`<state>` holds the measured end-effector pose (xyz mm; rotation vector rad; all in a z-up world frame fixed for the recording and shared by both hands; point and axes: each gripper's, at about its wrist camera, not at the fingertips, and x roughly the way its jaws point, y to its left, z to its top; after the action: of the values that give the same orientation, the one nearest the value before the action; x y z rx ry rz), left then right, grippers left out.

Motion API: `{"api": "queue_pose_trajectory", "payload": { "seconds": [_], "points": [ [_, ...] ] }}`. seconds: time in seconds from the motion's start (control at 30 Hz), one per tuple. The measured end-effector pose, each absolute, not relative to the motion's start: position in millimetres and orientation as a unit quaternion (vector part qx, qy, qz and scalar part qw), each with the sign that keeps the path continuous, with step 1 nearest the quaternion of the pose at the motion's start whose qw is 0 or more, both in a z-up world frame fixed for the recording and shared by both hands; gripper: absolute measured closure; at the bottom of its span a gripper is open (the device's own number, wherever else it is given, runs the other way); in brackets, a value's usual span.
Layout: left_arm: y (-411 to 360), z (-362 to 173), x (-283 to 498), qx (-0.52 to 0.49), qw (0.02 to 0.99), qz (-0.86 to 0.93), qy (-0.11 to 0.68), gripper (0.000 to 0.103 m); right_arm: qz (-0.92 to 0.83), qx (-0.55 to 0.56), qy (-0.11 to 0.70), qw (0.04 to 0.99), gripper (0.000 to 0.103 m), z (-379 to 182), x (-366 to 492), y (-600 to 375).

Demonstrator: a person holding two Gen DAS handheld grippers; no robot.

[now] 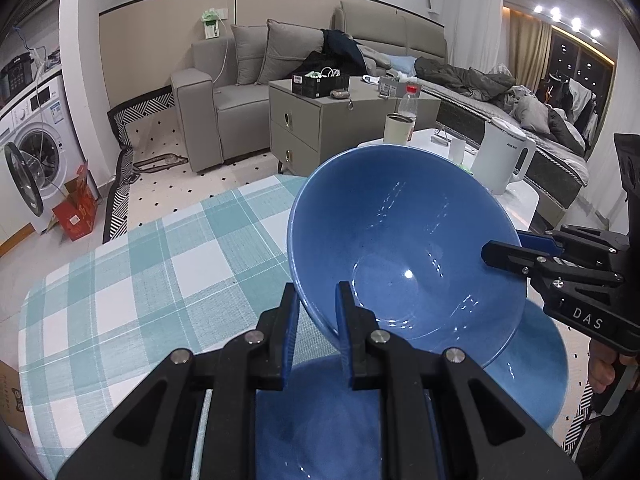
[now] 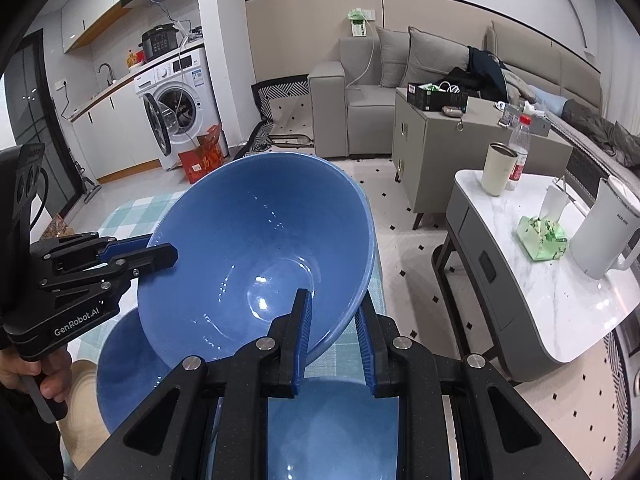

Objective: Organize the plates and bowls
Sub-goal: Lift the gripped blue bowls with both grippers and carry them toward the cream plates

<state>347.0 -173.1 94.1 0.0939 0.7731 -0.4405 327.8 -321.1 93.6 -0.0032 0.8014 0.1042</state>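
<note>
Blue bowl (image 1: 404, 240) is up in the air, tilted, mouth toward both cameras, pinched by its rim from two sides: your left gripper (image 1: 318, 320) has its jaws narrow, clamped on the near rim, and your right gripper (image 2: 334, 336) likewise narrow on the opposite rim. More blue dishes (image 2: 120, 368) sit just below it on the desk with the teal plaid cloth (image 1: 132, 280); how many, can't tell. Risk: both grips are thin rim pinches on glazed ware, so any pull apart or uneven tilt between your hands could slip the bowl out and drop it onto the dishes underneath. Keep hands matched. White kettle (image 2: 608, 236) on the marble side table (image 2: 540, 300) is well apart, no concern.
</note>
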Motion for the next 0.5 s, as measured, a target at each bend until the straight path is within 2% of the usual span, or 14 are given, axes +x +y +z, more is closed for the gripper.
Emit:
{"api": "queue_pose_trajectory", "payload": {
  "seconds": [0.5],
  "points": [
    [-153, 116, 308, 0.043, 0.916, -0.204, 0.343, 0.087, 0.065, -0.014, 0.358, 0.931, 0.081, 123, 285, -297]
  ]
}}
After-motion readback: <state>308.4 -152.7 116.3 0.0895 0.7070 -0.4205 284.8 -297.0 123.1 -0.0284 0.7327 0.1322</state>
